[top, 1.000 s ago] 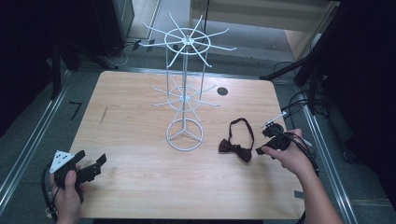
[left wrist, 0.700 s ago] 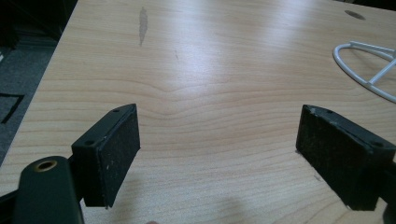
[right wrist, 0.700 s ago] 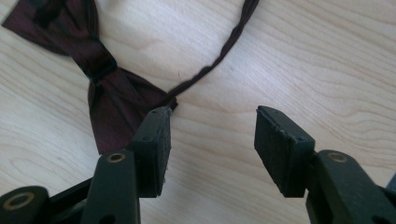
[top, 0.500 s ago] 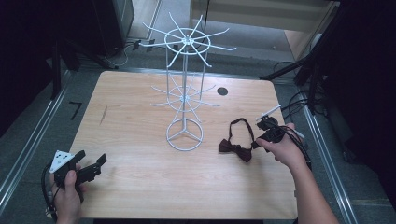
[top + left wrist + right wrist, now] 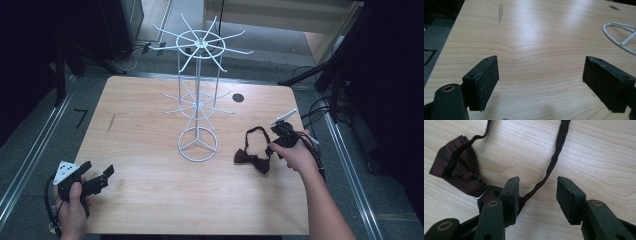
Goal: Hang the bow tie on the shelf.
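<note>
We are bringing our right tool [image 5: 537,192] down over the bow tie's [image 5: 252,161] strap [image 5: 554,160], jaws apart, while our left tool [image 5: 541,82] is resting open on the worktop [image 5: 150,150].

Dark maroon bow tie [image 5: 252,160] lies flat on the bench's right side, black strap [image 5: 257,134] looping behind it.

The left hand-held gripper [image 5: 95,181] sits low at the near left in the person's left hand [image 5: 72,210], its jaws spread wide. The right hand-held gripper [image 5: 278,134], gripped by the right hand [image 5: 295,156] on an outstretched forearm, points down with jaws parted.
</note>
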### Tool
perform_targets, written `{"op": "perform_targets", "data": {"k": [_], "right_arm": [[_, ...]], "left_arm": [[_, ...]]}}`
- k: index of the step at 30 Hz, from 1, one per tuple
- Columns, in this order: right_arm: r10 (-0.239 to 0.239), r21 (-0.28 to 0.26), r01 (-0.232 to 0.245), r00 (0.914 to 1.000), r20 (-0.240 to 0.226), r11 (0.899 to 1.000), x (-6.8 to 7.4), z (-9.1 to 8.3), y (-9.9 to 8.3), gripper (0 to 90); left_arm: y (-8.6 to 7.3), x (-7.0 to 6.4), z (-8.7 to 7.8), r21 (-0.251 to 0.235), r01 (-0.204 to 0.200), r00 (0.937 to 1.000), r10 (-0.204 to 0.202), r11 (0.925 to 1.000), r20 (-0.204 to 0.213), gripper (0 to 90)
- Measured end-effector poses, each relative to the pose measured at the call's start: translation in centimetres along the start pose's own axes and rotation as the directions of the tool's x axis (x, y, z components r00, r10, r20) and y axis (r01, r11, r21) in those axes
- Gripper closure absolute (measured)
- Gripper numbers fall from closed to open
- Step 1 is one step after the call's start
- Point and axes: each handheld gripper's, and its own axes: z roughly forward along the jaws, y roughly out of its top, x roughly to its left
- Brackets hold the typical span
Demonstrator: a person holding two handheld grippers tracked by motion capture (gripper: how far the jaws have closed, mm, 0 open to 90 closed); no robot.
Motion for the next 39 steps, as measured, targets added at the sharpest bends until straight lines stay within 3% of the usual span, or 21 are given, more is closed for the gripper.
{"op": "perform_targets", "data": {"k": [9,15,20,21,23,26,30,33,34,35,39], "right_arm": [[0.035,0.113,-0.034,0.9994,-0.002,0.993,0.0,1.6,-0.1,78.6],[0.02,0.113,-0.021,0.9997,0.013,0.993,0.0,2.1,-0.4,90.0],[0.004,0.088,-0.007,0.9994,0.034,0.996,0.1,1.8,-0.6,90.0],[-0.024,0.061,0.021,0.9982,0.054,0.998,0.0,1.5,-0.7,90.0],[-0.021,0.052,0.018,0.9984,0.052,0.998,0.1,1.3,-0.8,90.0],[-0.04,-0.019,0.042,0.9958,0.083,0.999,0.2,0.3,-1.0,90.0],[-0.06,-0.073,0.068,0.9923,0.108,0.995,0.3,-0.4,-1.1,90.0],[-0.073,-0.135,0.092,0.9875,0.14,0.987,0.6,-1.3,-1.2,90.0],[-0.085,-0.173,0.112,0.9834,0.16,0.979,0.7,-1.7,-1.2,90.0],[-0.085,-0.173,0.112,0.9834,0.16,0.979,0.7,-1.7,-1.2,90.0],[-0.084,-0.255,0.135,0.9759,0.201,0.957,1.0,-2.7,-1.4,90.0]], "left_arm": [[0.0,0.0,0.0,0.001,0.002,1.0,-0.002,1.0,0.0,14.5],[0.0,0.0,0.0,0.002,0.002,1.0,-0.002,1.0,0.001,14.5],[0.0,0.1,0.0,0.004,0.002,1.0,-0.002,1.0,-0.001,14.5],[0.0,0.1,0.0,0.004,0.002,1.0,-0.002,1.0,0.0,14.5],[0.0,0.1,0.0,0.005,0.003,1.0,-0.003,1.0,0.0,14.5],[0.0,0.1,0.0,0.006,0.001,1.0,-0.002,1.0,0.001,14.5],[0.0,0.1,0.0,0.006,0.001,1.0,-0.001,1.0,0.0,14.4],[0.0,0.1,0.0,0.006,0.002,1.0,-0.002,1.0,-0.001,14.5],[0.0,0.1,0.0,0.004,0.004,1.0,-0.004,1.0,-0.002,14.5],[0.0,0.1,0.0,0.004,0.003,1.0,-0.003,1.0,-0.002,14.5],[0.0,0.1,0.0,0.004,0.004,1.0,-0.004,1.0,-0.004,14.5]]}}
